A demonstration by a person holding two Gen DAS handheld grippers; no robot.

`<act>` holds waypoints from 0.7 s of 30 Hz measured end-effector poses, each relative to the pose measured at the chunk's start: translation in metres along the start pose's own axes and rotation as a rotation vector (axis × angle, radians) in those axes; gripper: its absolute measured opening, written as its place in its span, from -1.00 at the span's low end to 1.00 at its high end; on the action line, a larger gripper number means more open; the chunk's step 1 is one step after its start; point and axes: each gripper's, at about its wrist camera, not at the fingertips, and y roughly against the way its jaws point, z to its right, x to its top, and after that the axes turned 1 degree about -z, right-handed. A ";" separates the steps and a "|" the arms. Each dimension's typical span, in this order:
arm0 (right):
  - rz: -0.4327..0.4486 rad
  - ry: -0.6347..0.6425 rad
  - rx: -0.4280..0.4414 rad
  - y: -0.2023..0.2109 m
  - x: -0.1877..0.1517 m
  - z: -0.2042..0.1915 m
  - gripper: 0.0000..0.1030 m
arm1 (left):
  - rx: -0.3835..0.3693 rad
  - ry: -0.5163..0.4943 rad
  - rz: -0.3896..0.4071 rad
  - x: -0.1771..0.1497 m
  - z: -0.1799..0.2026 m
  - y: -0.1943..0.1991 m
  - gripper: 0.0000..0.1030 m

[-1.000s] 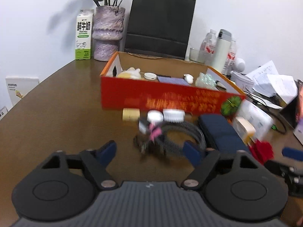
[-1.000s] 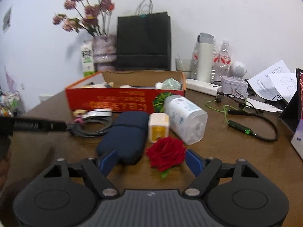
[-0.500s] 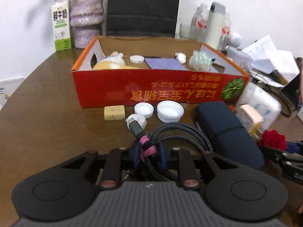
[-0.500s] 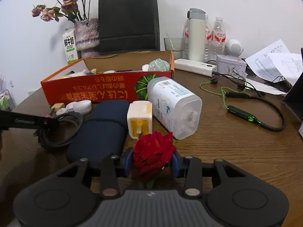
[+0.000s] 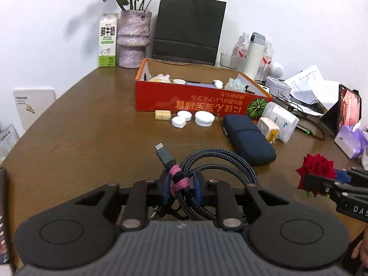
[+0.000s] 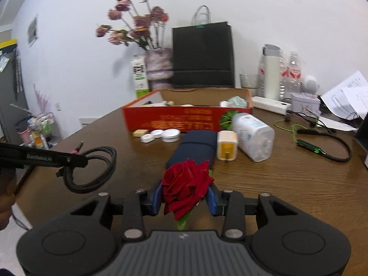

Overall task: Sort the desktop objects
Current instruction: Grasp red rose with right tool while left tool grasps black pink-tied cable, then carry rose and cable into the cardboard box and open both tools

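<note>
My left gripper is shut on a coiled black braided cable bound with a pink tie, and the coil hangs clear of the table. In the right wrist view the same cable dangles at the left. My right gripper is shut on a red rose, lifted off the table; the rose also shows at the right of the left wrist view. The red cardboard box with several small items inside stands farther back in the middle of the table.
In front of the box lie a yellow eraser, white caps, a dark blue case, a white charger and a white container. A green-lit neckband earphone, papers, bottles, a vase and a black bag crowd the back and right.
Both grippers went from open to shut, the left on the cable and the right on the rose. Both then lifted their loads and drew back from the box.
</note>
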 end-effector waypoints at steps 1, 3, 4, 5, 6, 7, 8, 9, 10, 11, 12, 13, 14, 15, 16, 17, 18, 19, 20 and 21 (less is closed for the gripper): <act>0.003 0.007 0.012 0.003 -0.001 -0.005 -0.28 | 0.008 0.001 0.006 -0.003 0.000 0.004 -0.58; 0.013 0.021 0.028 0.009 -0.003 -0.013 -0.28 | 0.010 0.002 0.019 -0.007 0.002 0.013 -0.58; 0.018 0.027 0.036 0.010 -0.004 -0.017 -0.28 | 0.004 -0.001 0.025 -0.008 0.003 0.015 -0.58; 0.022 0.032 0.041 0.012 -0.004 -0.020 -0.28 | -0.002 -0.007 0.032 -0.008 0.005 0.017 -0.58; 0.023 0.037 0.045 0.013 -0.004 -0.023 -0.28 | -0.005 -0.012 0.040 -0.008 0.007 0.018 -0.58; 0.026 0.040 0.045 0.013 -0.004 -0.025 -0.28 | -0.007 -0.015 0.046 -0.008 0.008 0.019 -0.58; 0.031 0.040 0.048 0.013 -0.004 -0.026 -0.28 | -0.009 -0.017 0.050 -0.008 0.009 0.019 -0.58; 0.035 0.039 0.053 0.013 -0.004 -0.026 -0.28 | -0.010 -0.011 0.050 -0.007 0.010 0.018 -0.58; 0.037 0.037 0.055 0.012 -0.004 -0.026 -0.28 | -0.011 -0.004 0.044 -0.006 0.010 0.015 -0.58; 0.040 0.031 0.056 0.010 -0.003 -0.026 -0.28 | -0.014 0.003 0.037 -0.004 0.010 0.011 -0.58; 0.039 0.029 0.057 0.007 -0.001 -0.025 -0.28 | -0.019 0.008 0.036 0.000 0.009 0.007 -0.58; 0.037 0.026 0.058 0.004 0.003 -0.023 -0.28 | -0.027 0.012 0.037 0.007 0.009 0.002 -0.58; 0.038 0.019 0.062 -0.001 0.011 -0.020 -0.28 | -0.037 0.015 0.045 0.016 0.007 -0.002 -0.58; 0.044 0.018 0.070 -0.005 0.020 -0.017 -0.28 | -0.051 0.013 0.060 0.030 0.006 -0.007 -0.58; 0.058 0.021 0.075 -0.010 0.031 -0.013 -0.28 | -0.061 0.008 0.074 0.046 0.004 -0.014 -0.58; 0.073 0.024 0.074 -0.017 0.046 -0.009 -0.28 | -0.065 -0.007 0.090 0.065 0.004 -0.024 -0.58; 0.084 0.032 0.069 -0.026 0.062 -0.004 -0.28 | -0.066 -0.037 0.105 0.086 0.005 -0.036 -0.58; 0.095 0.040 0.062 -0.036 0.080 0.001 -0.28 | -0.060 -0.053 0.117 0.105 0.006 -0.048 -0.58; 0.107 0.047 0.053 -0.048 0.101 0.008 -0.28 | -0.052 -0.070 0.117 0.126 0.008 -0.064 -0.58; 0.110 0.051 0.046 -0.061 0.119 0.014 -0.27 | -0.062 -0.097 0.101 0.148 0.010 -0.083 -0.57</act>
